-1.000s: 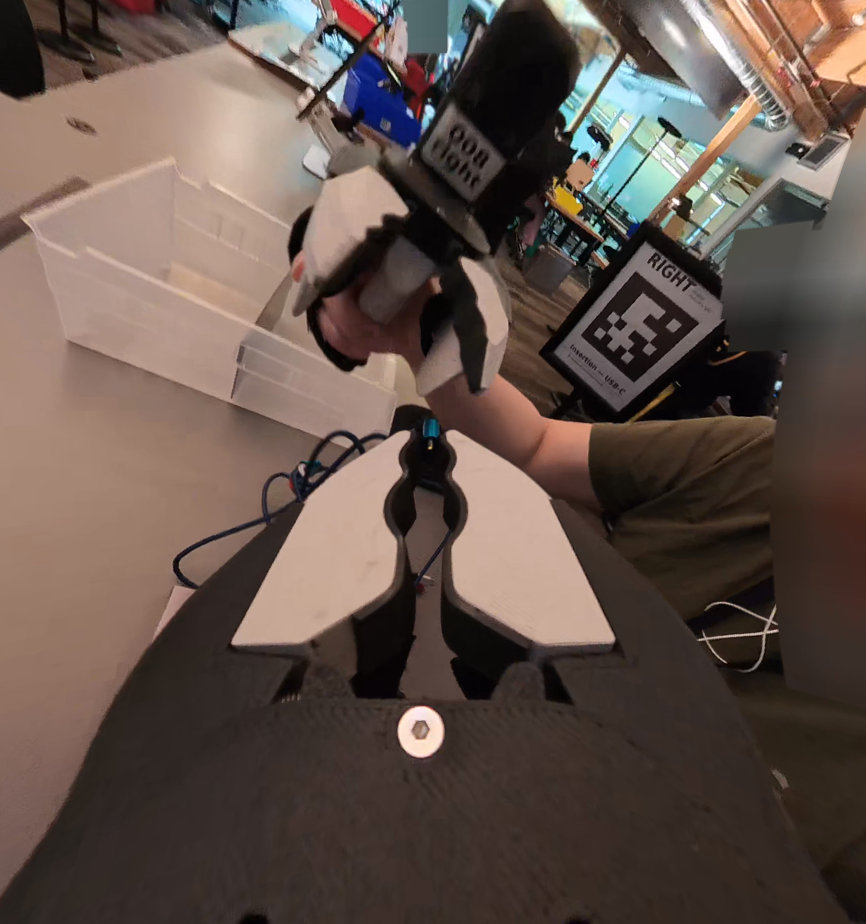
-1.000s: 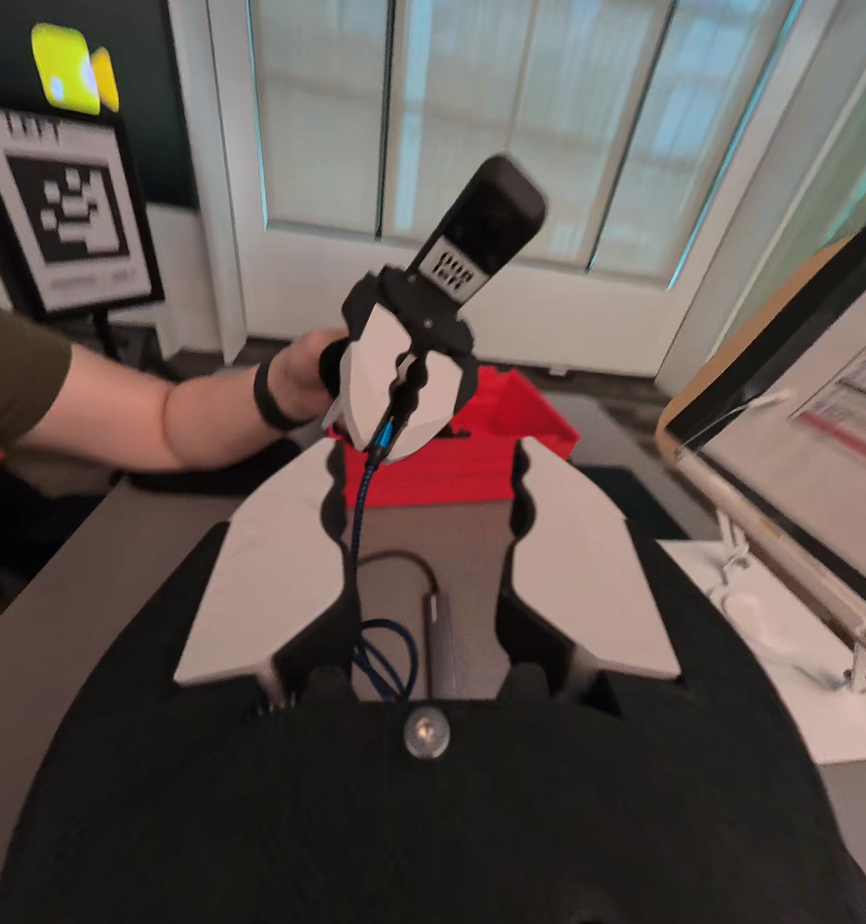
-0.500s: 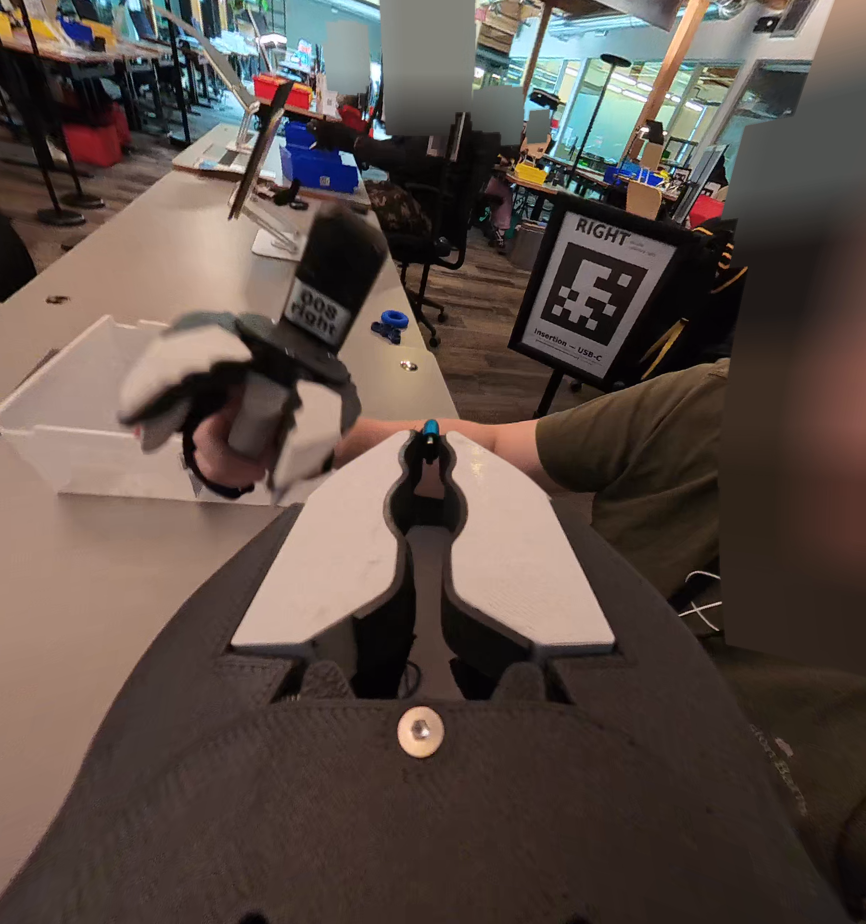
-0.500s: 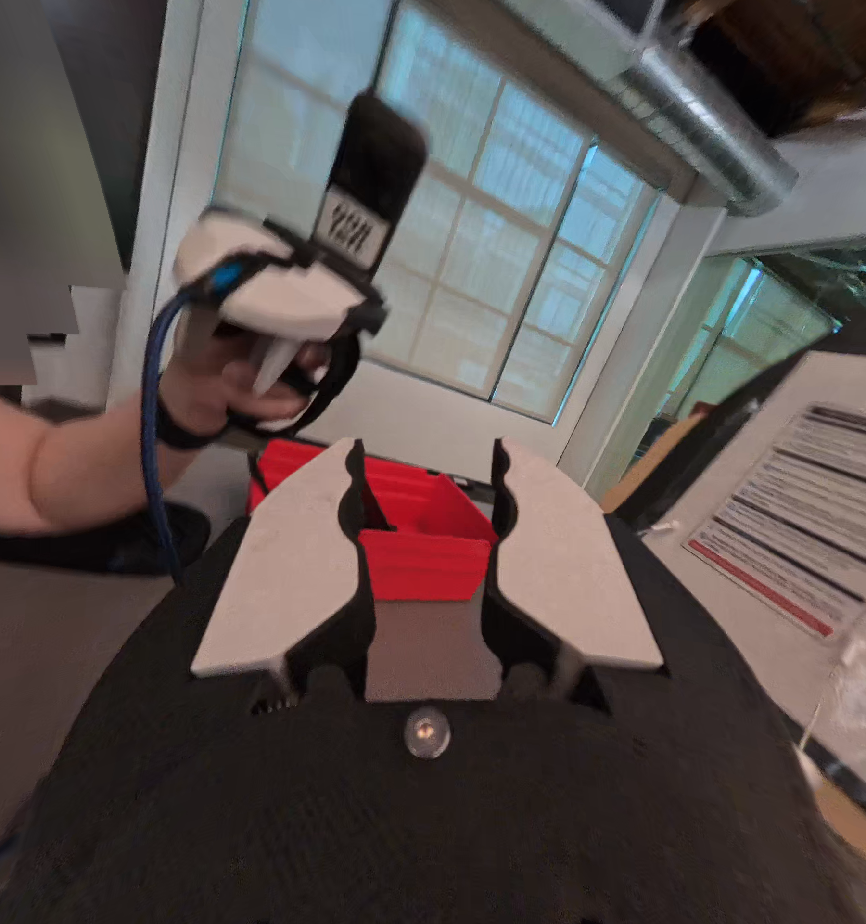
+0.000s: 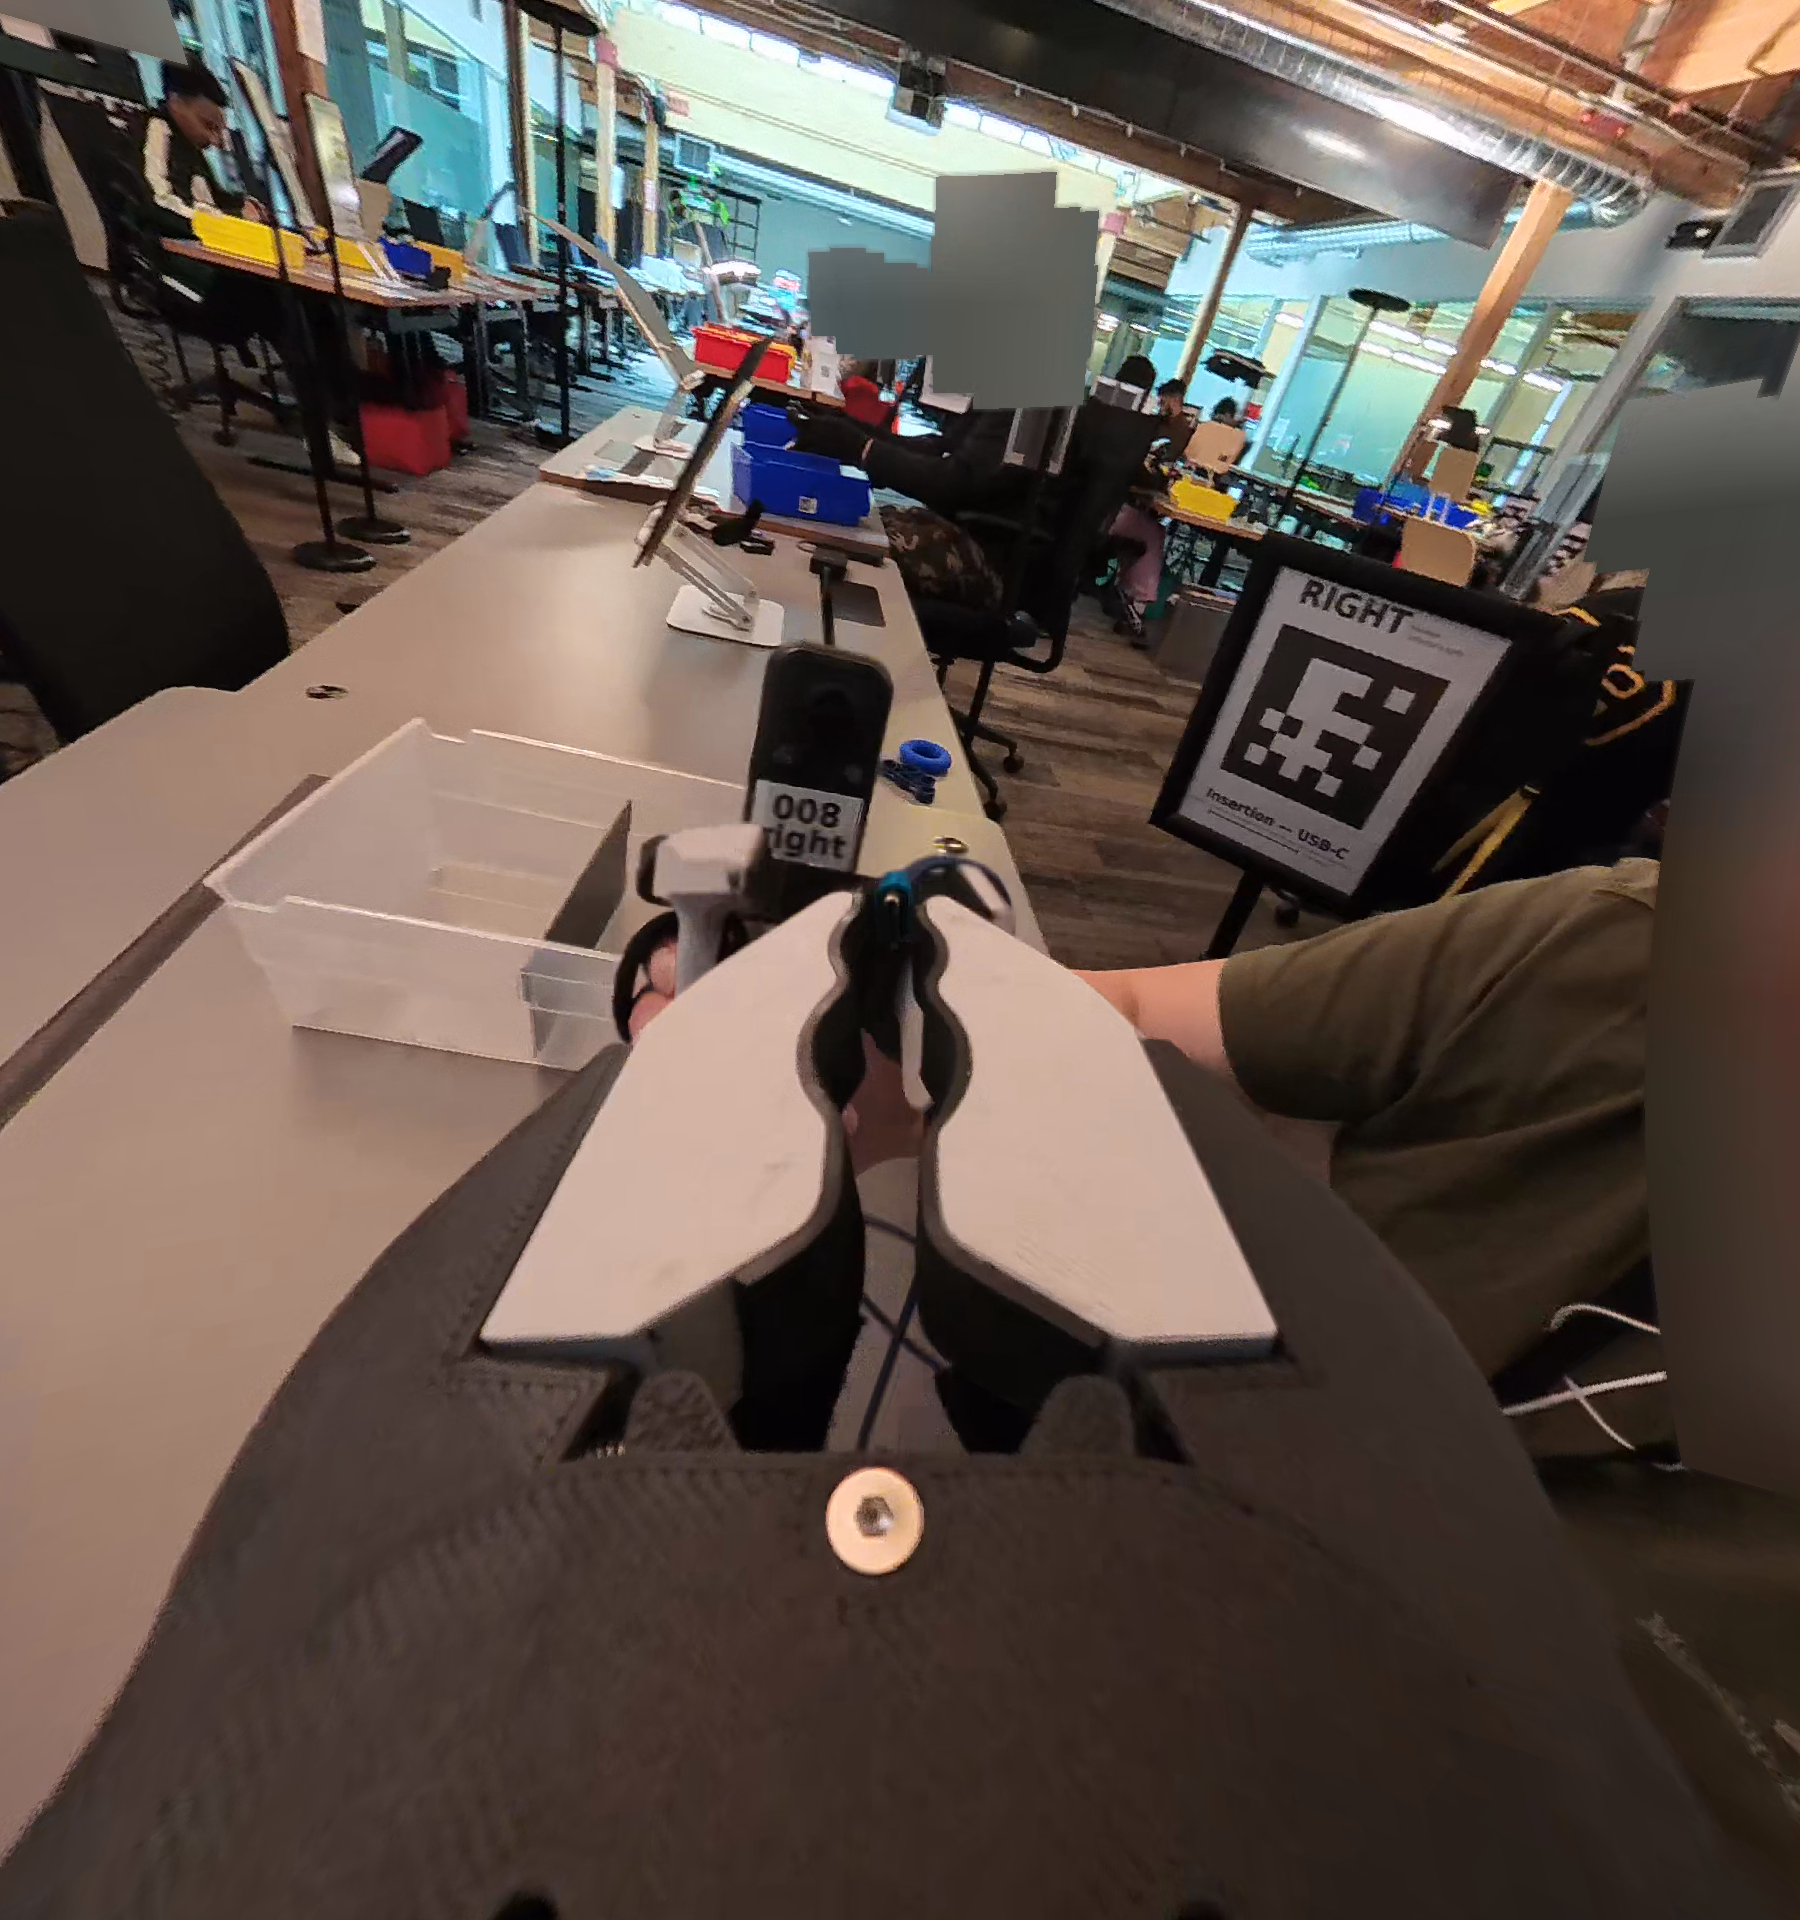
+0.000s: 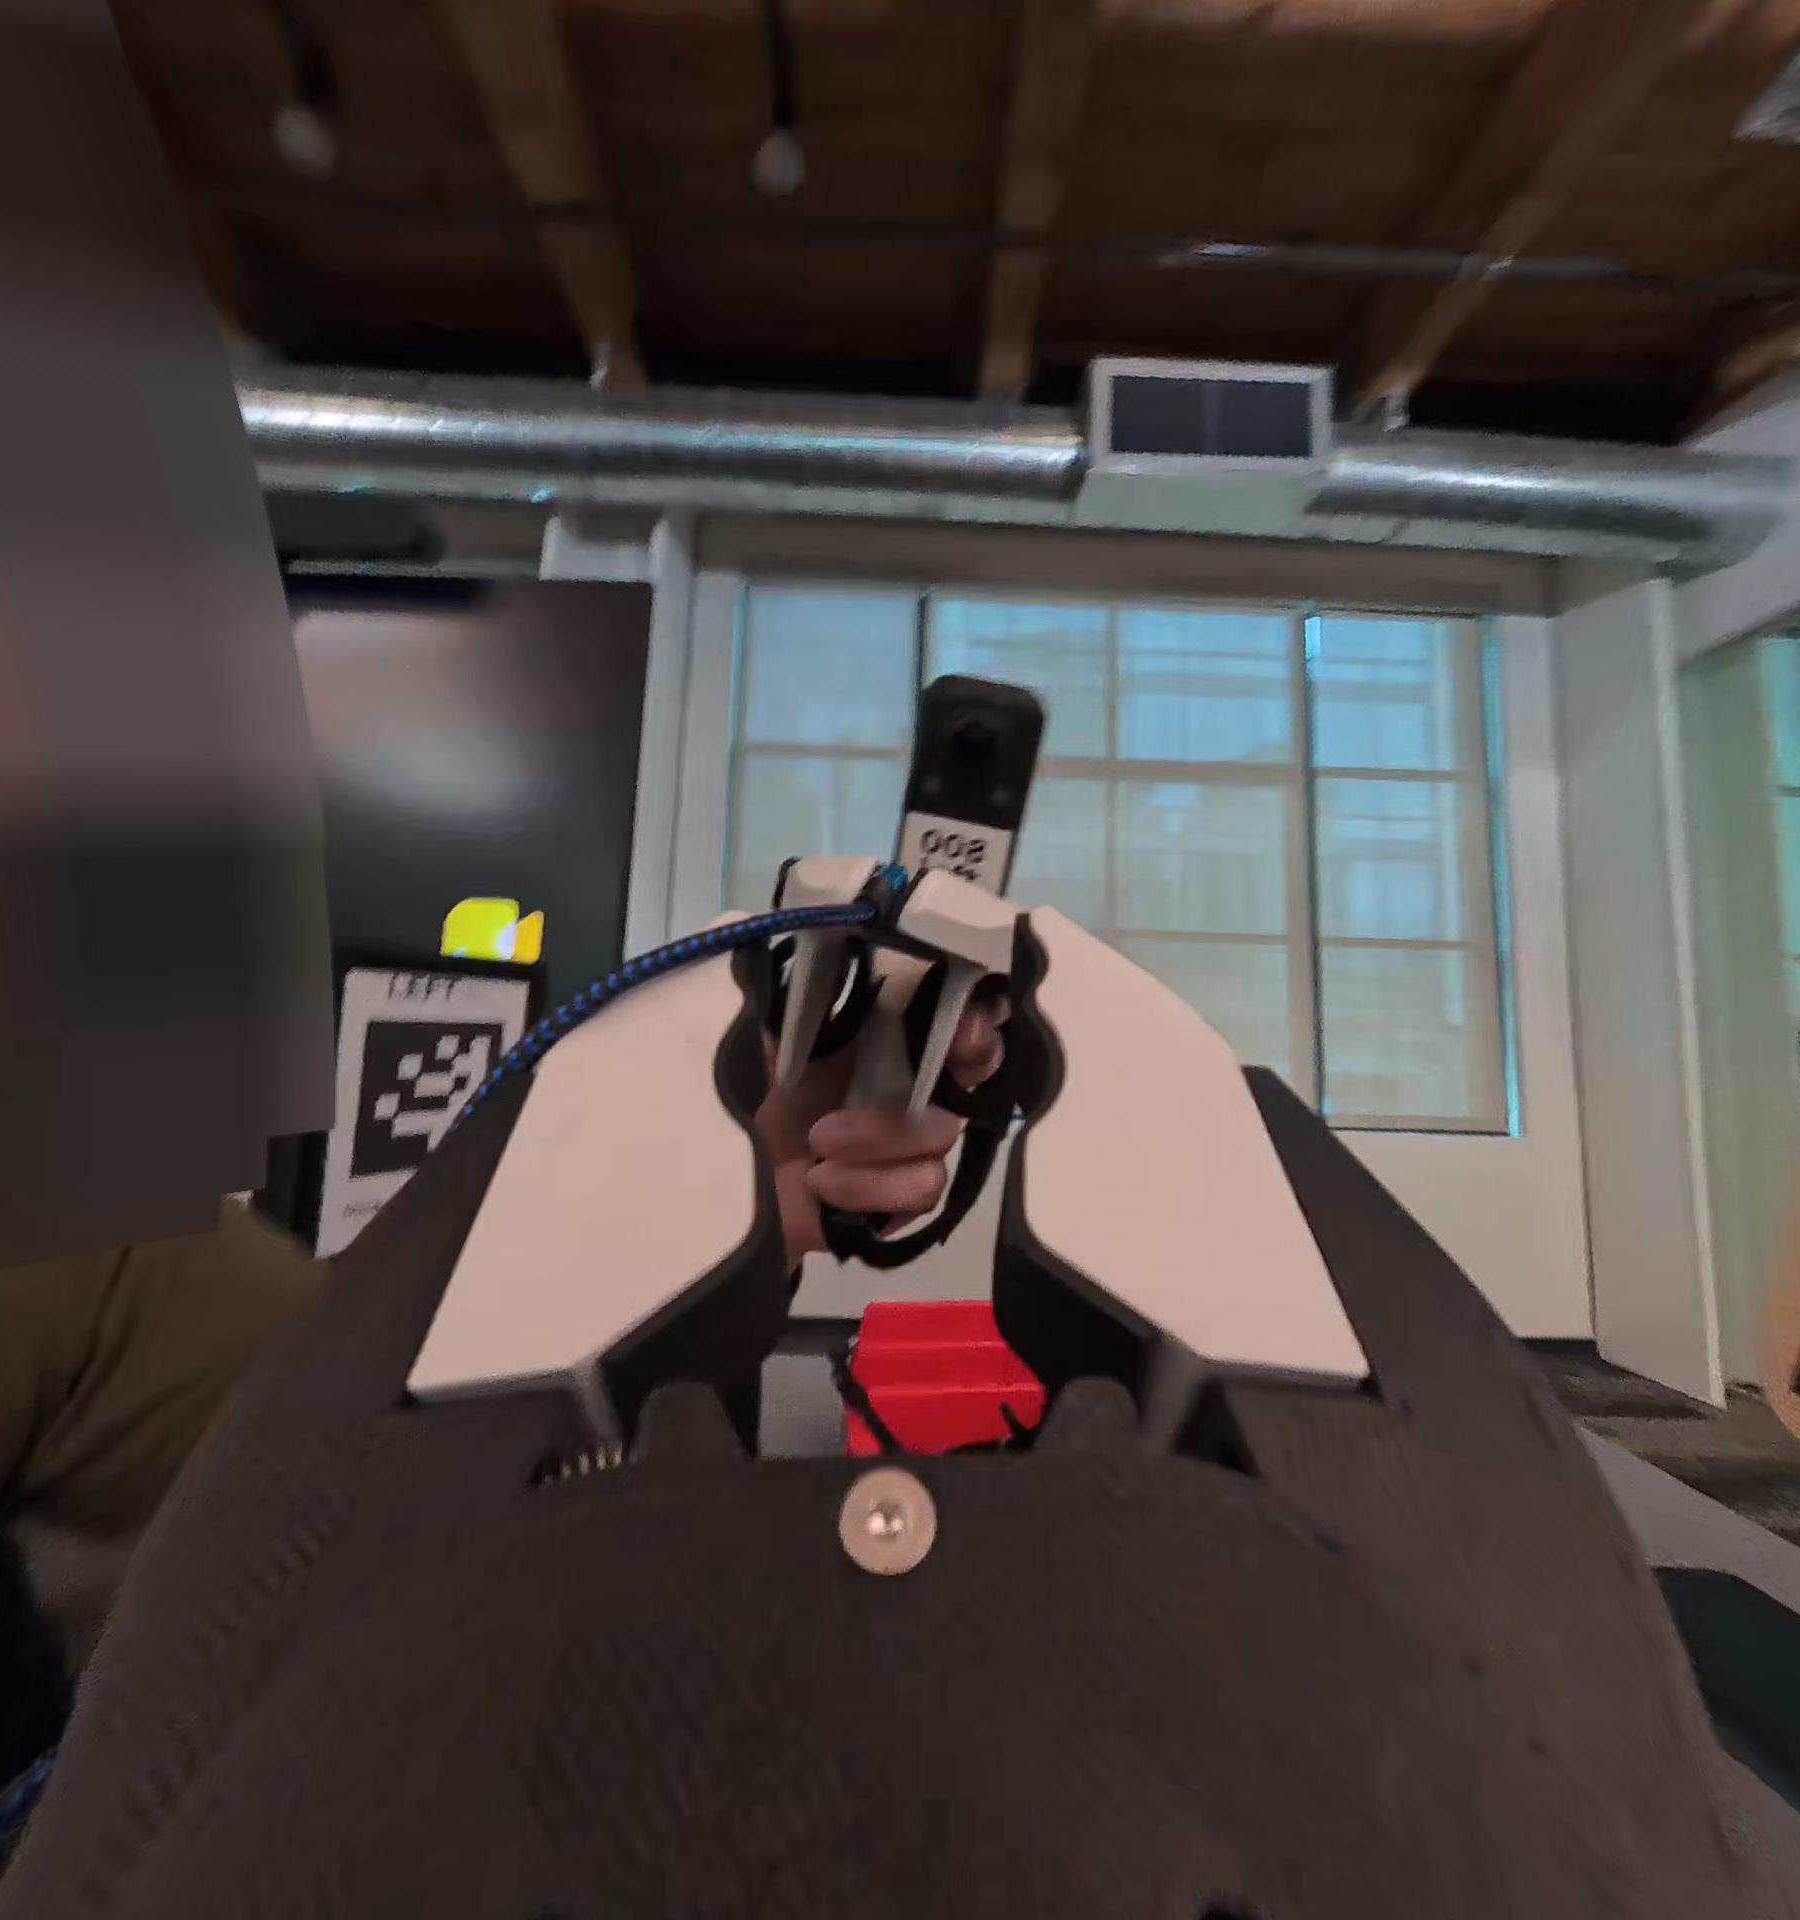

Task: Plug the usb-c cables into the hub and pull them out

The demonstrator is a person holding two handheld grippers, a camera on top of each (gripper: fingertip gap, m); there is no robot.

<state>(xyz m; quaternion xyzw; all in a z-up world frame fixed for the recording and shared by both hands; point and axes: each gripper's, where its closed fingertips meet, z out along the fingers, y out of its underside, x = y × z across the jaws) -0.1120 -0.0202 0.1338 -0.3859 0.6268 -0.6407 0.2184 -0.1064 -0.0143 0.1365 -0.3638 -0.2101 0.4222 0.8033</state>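
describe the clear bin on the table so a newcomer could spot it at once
Start at the long grey table running away in the left wrist view. On it, left of the left gripper, stands the clear bin. Unlike the blue bins farther back, it is see-through and looks empty.

White-fingered black hand-held gripper (image 5: 891, 914), olive sleeve (image 5: 1436, 1049)
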